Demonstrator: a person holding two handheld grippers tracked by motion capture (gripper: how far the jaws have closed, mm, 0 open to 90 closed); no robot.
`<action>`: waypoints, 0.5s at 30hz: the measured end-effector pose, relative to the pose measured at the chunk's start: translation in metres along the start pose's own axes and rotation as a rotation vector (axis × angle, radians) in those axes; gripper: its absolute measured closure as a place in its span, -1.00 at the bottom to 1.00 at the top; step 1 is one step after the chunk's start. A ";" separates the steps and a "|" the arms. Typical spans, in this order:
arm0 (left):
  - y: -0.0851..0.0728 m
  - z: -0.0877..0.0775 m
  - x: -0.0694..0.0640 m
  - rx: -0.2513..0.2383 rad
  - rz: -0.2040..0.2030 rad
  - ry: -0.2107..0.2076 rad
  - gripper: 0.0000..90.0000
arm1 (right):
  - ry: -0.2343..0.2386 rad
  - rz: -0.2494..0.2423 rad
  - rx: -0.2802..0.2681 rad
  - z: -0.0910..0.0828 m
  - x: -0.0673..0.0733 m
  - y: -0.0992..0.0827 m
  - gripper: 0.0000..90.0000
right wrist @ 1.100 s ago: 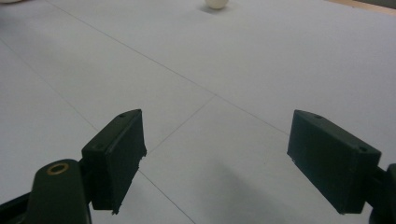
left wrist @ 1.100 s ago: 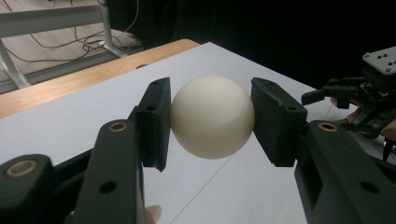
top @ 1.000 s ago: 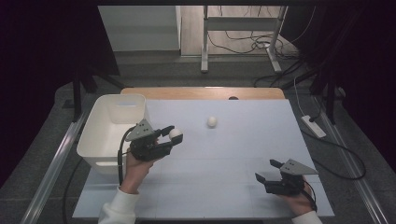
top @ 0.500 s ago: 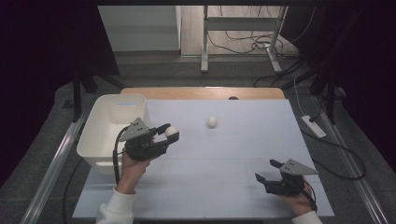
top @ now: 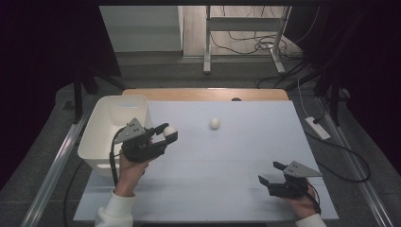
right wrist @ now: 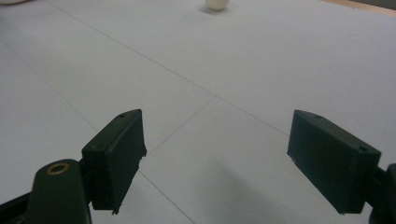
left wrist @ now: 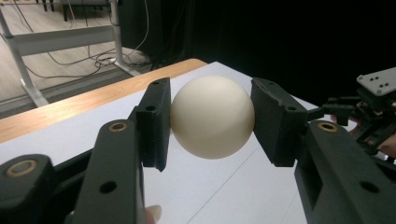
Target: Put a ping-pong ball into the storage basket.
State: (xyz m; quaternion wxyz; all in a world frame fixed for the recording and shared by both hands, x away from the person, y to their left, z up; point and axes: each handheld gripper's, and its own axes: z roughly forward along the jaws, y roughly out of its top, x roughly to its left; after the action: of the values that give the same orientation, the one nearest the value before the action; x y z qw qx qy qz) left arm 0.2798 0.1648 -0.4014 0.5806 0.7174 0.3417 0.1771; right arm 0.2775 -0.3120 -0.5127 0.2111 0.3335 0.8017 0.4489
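I had the left gripper [top: 166, 134] clenched on a cream ball [left wrist: 212, 116], both pads pressed against its sides, held above the white table [top: 227, 189] just at the white bin's [top: 101, 137] three o'clock edge. A second ball [top: 215, 123] lay loose on the table at about two o'clock from the held one, well apart. My right gripper [top: 272, 174] sat low at the near right corner, jaws spread wide with nothing between them, aimed toward ten o'clock.
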 end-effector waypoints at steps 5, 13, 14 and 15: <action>0.003 -0.003 0.003 -0.002 0.001 0.027 0.12 | -0.003 0.004 -0.002 0.000 -0.001 0.000 -0.58; 0.006 -0.008 0.013 -0.015 -0.024 0.050 0.12 | 0.001 0.000 -0.008 0.001 -0.001 0.001 -0.58; 0.006 -0.008 0.014 -0.013 -0.026 0.052 0.12 | 0.000 -0.002 -0.007 0.001 -0.001 0.001 -0.58; 0.006 -0.008 0.016 -0.011 -0.030 0.054 0.12 | 0.000 -0.004 -0.006 0.001 -0.001 0.001 -0.58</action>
State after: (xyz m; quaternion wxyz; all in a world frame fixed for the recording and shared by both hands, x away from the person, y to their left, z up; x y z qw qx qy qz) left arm 0.2873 0.1808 -0.3962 0.5776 0.7040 0.3670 0.1898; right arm 0.2788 -0.3116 -0.5123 0.2131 0.3315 0.8010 0.4507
